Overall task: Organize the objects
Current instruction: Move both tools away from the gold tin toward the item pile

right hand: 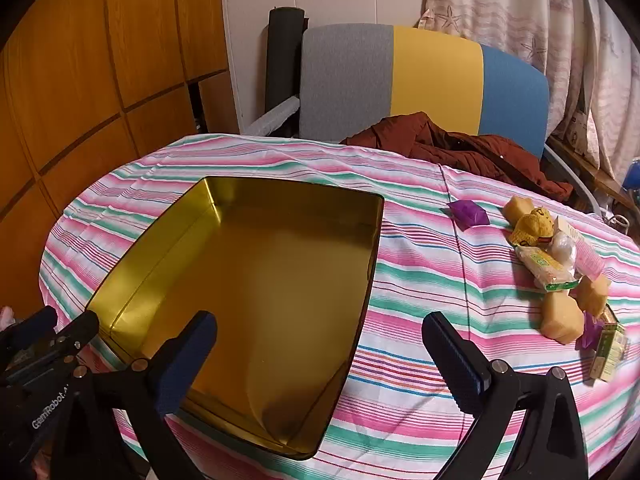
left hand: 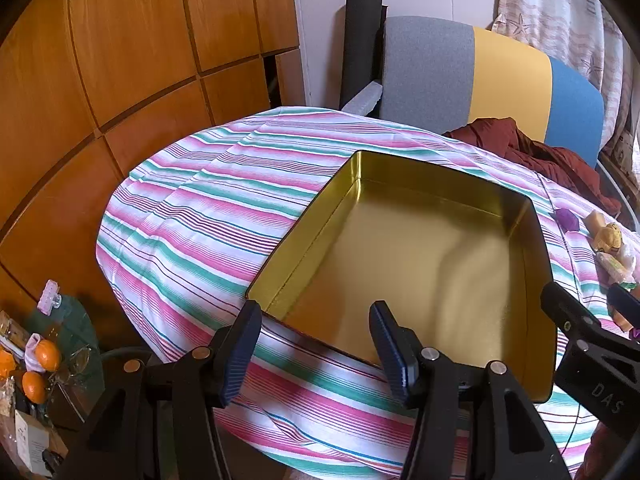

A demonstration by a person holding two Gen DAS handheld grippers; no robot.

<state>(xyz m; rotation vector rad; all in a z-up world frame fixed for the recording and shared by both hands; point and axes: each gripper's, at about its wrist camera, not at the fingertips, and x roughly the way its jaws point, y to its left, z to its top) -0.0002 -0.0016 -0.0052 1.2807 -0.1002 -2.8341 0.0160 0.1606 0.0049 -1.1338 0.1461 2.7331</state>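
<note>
Your left gripper [left hand: 316,344] and right gripper [right hand: 320,356] both gape, holding nothing, above the rectangular gold metal tin [right hand: 256,272]; wrapped snacks [right hand: 560,276] lie right.

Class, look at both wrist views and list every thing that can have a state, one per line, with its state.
Gold tin: lid off, nothing inside.
Left gripper: open, holding nothing.
Right gripper: open, holding nothing.
Purple wrapped sweet: wrapped, lying alone on the cloth.
Snack pile: loose on the cloth, outside the tin.
Red jacket: crumpled at the table's far edge.
</note>
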